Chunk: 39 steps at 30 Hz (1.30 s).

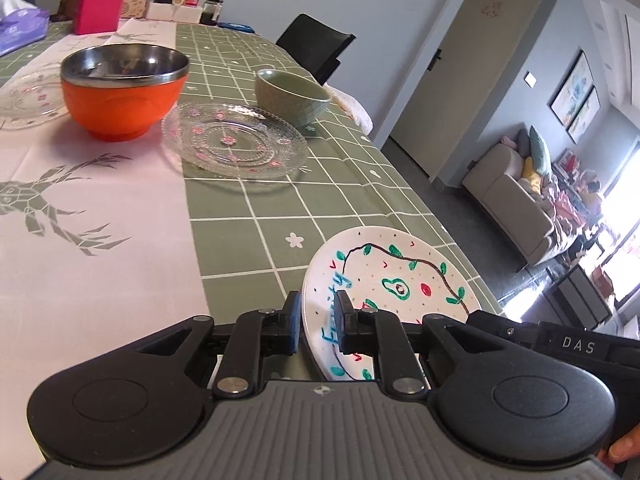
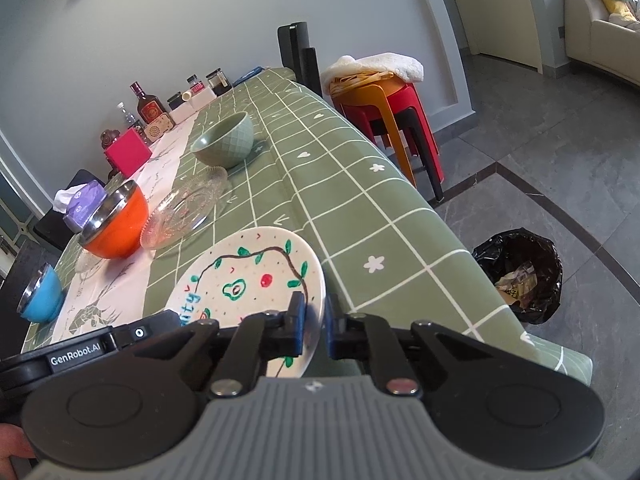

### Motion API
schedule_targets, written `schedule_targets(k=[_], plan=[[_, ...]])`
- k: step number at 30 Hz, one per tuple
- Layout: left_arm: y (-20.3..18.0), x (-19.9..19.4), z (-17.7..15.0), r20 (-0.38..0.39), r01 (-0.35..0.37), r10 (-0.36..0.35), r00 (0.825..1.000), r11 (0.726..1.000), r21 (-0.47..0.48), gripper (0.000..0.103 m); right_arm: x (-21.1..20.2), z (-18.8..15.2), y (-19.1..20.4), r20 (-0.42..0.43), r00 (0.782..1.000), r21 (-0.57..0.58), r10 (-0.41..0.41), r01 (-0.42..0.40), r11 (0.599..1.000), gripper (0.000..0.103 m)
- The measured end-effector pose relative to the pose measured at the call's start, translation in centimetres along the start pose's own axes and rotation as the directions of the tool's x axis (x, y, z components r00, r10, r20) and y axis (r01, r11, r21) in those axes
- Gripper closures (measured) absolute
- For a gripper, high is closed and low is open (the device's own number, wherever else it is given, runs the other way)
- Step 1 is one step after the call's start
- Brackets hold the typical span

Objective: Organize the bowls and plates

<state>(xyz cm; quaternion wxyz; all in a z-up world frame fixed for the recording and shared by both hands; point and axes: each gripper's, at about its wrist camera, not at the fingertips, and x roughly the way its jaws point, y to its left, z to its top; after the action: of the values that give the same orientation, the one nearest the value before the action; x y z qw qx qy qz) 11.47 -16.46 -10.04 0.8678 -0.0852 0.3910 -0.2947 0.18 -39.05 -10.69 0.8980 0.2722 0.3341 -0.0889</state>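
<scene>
Only the right wrist view showed a bin (image 2: 520,276), stacked stools (image 2: 392,120) and a blue bowl (image 2: 40,294). A green checked tablecloth (image 1: 320,208) lay ahead. Both grippers, left (image 1: 318,322) and right (image 2: 314,330), clamped the painted plate (image 1: 400,276) by opposite rims. "DAS" and "GenRobot.AI" were legible.

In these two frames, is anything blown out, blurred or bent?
Left wrist: the window at right is blown out; the painted plate is sharp. Right wrist: fisheye bends the table edge; the plate rim between the right gripper fingers looks smeared.
</scene>
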Motion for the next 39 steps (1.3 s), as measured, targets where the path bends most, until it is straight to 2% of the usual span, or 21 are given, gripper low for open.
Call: schedule_targets(k=[5,16,33,39], plan=[[1.3,-1.5,0.2,0.031,-0.038,0.039,0.999,0.999,-0.035,0.084,0.6,-0.3,1.3,-0.018,0.999,0.005,0.030,-0.030,1.000,0.095],[6.8,-6.6,1.0,0.088,-0.135,0.148,0.985,0.981,-0.136,0.084,2.9,-0.7,8.8,-0.055,0.991,-0.085,0.123,-0.127,0.988,0.095],[17.3,-13.6,2.4,0.142,-0.289,0.334,0.932,0.920,-0.266,0.084,8.5,-3.0,22.0,-0.184,0.950,-0.204,0.251,-0.287,0.936,0.095],[19.9,-13.7,2.6,0.123,-0.308,0.357,0.926,0.903,-0.298,0.085,10.4,-3.4,24.7,-0.215,0.944,-0.238,0.249,-0.298,0.925,0.095]])
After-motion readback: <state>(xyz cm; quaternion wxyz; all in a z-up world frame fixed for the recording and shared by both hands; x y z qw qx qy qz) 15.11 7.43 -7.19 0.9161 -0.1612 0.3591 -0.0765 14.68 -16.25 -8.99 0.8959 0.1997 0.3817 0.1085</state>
